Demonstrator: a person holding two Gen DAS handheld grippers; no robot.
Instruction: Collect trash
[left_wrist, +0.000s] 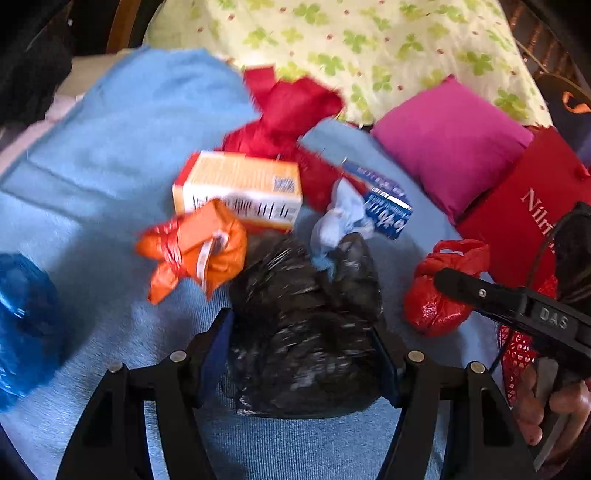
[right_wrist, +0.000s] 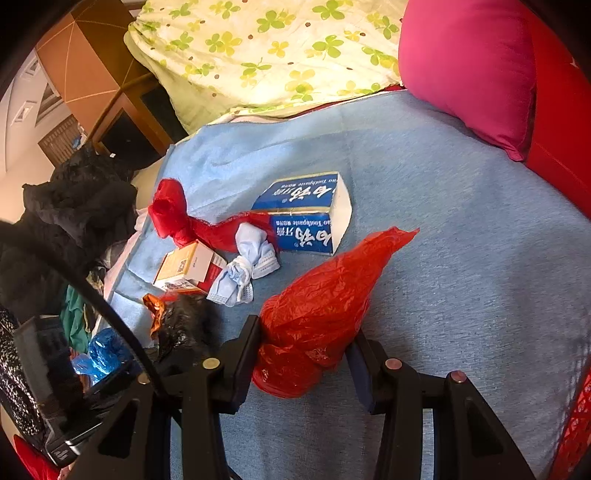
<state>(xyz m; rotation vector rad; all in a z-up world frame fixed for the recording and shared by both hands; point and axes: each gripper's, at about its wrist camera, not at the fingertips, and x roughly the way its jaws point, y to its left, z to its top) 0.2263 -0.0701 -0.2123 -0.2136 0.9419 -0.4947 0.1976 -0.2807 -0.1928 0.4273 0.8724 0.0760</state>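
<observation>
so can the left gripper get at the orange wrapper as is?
Probably not yet: the black bag sits between the left gripper's fingers, with the orange wrapper beyond it, off to the left.

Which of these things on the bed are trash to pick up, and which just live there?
Trash: black bag, red bag, orange wrapper, face mask, toothpaste box, orange box.
Just there: pink pillow, clover quilt, blue blanket.
</observation>
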